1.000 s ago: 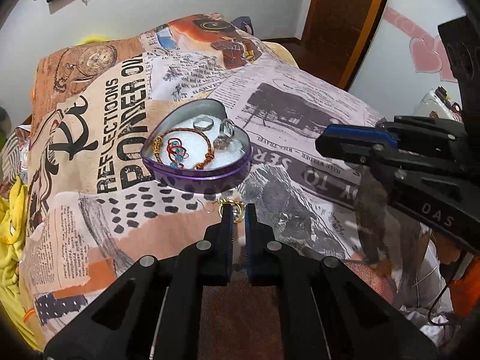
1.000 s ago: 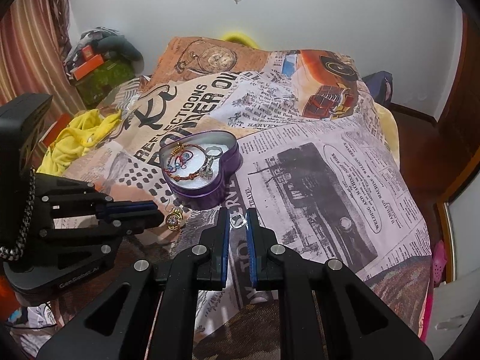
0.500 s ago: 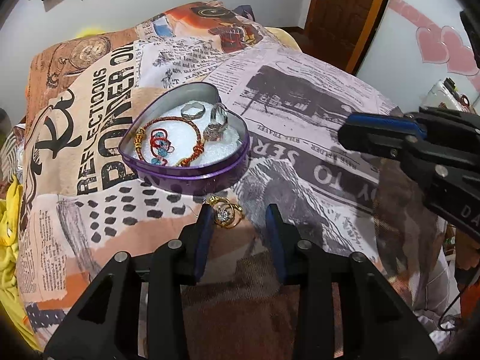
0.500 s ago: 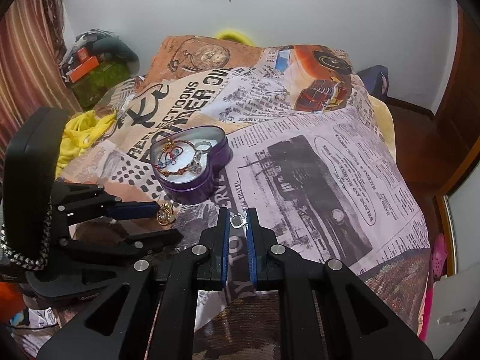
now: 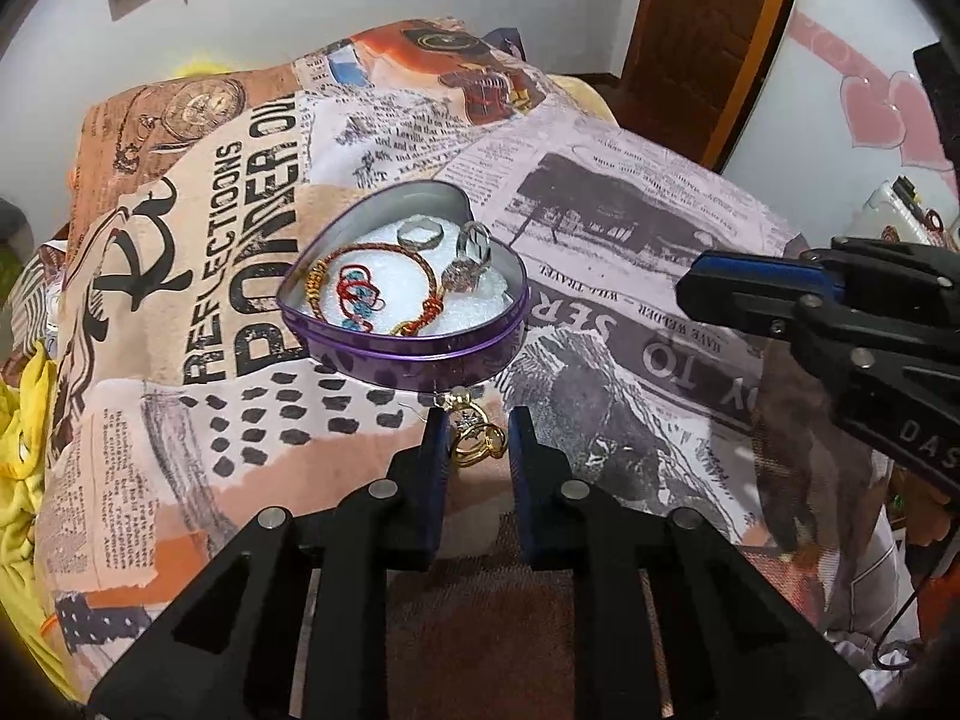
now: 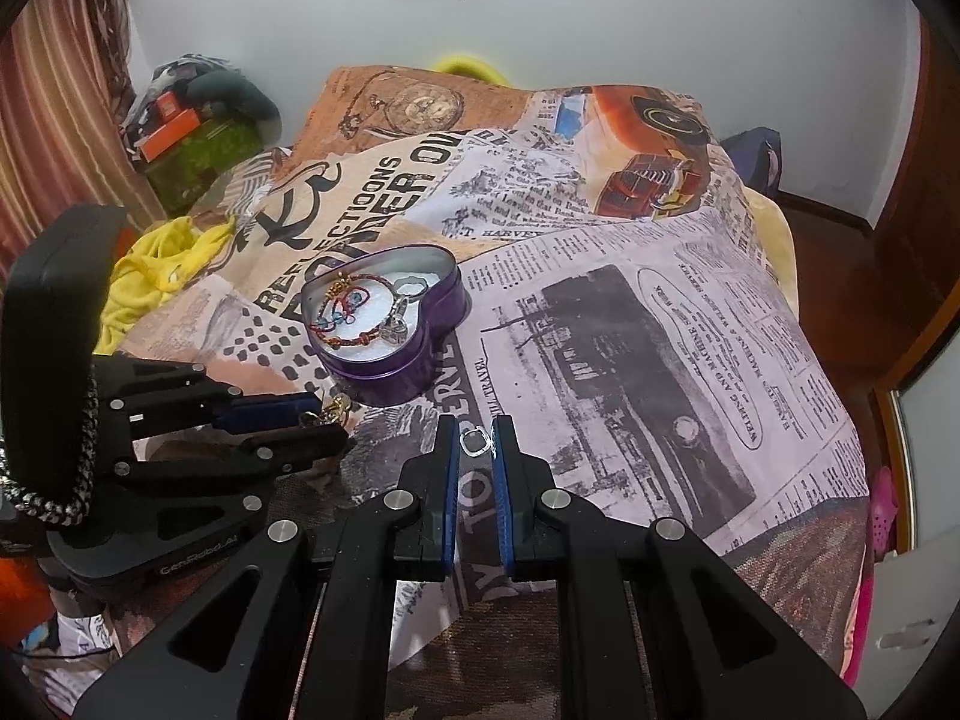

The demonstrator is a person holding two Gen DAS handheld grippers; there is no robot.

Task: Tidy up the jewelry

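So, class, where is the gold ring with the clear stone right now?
In the left wrist view the gold ring with the clear stone lies on the printed bedspread between the left gripper fingers, just below the purple heart-shaped tin.

The small silver ring between the right gripper fingertips is too small to tell whether the pads touch it. In the left wrist view, the left gripper straddles the gold ring, whose near part lies behind the fingers. The purple heart tin wall hides the near edge of the bracelet. The right edge of the picture cuts off the right gripper's body. Print on the blanket is too blurred to read at the far end.
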